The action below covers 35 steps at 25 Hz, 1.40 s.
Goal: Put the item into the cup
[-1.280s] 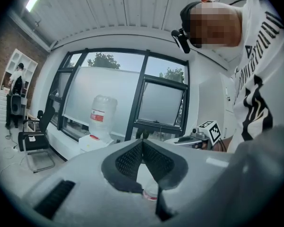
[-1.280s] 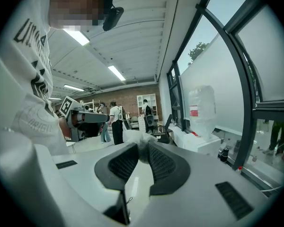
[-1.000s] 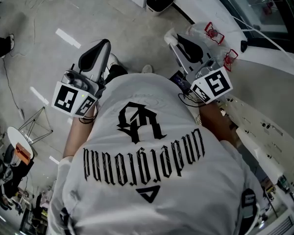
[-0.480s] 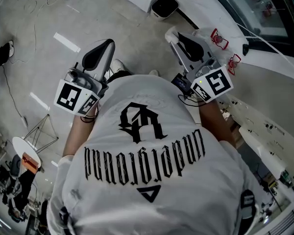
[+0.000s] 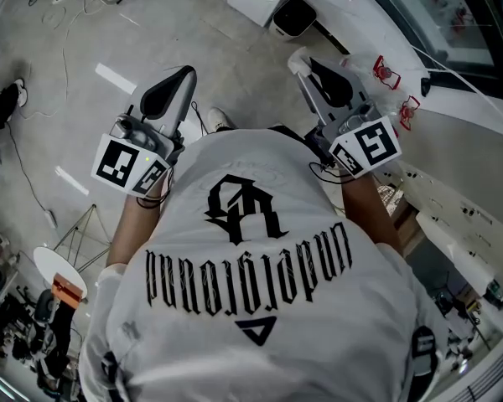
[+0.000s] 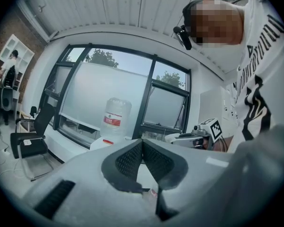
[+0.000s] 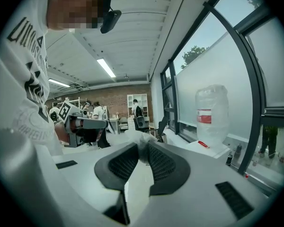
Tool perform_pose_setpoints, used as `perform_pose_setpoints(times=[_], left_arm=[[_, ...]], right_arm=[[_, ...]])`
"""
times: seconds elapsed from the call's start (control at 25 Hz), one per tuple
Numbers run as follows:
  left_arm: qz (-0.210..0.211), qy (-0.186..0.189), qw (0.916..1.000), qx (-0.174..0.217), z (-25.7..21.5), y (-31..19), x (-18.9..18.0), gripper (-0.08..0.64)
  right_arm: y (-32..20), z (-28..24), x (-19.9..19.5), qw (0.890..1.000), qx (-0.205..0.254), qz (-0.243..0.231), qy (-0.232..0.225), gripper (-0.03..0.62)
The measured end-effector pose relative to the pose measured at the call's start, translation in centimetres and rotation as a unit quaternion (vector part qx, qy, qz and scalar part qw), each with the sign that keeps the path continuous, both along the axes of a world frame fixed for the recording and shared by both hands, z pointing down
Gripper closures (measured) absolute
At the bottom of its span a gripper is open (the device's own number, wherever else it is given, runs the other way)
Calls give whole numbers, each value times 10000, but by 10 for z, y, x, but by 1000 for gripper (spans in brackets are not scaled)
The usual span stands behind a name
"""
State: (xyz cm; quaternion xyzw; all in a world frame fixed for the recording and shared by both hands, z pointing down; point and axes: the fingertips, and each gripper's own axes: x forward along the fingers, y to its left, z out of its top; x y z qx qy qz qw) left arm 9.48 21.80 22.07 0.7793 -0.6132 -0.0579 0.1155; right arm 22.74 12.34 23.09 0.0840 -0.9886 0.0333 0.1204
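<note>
Standing operator, both tools raised at chest height. The person, in a white T-shirt with black lettering, stands on a grey floor and holds one tool in each hand, both aimed away from the body and well apart.

Left tool: the dark ribbed pads meet at their tips and have nothing between them. Its marker cube sits just in front of the person's left hand.

Right tool: the jaws are closed part way on the item, a crumpled, whitish, translucent scrap pinched between the pad tips and bulging a little above them. What the scrap is made of cannot be told. This tool's marker cube lies close to the T-shirt's right edge.

Surroundings: a large water jug with a red label stands by the dark-framed window, beyond the right tool. A black office chair stands on the floor near the window wall. Other people are at the far brick wall, too small to describe.
</note>
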Motion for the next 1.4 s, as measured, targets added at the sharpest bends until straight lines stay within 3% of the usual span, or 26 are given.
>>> perform_pose_setpoints(times=[0.28,0.68,1.0,1.4], left_arm=[[19,39,10000,-45,3,2,-28,545],[-98,25,9998,-149,8,-34,-44,545],[-317,-22,9994,-147,7,-79,-61,545],[-162,-10,9997,-165,6,-155,-54,545]], right_arm=[[0,0,-22,10000,7,65,67,523],[-37,13,-36,9997,-227,7,57,523],[-86,14,-55,9993,-344,-76,-102,523],[-156,4,-45,9990,-249,86,-353,523]])
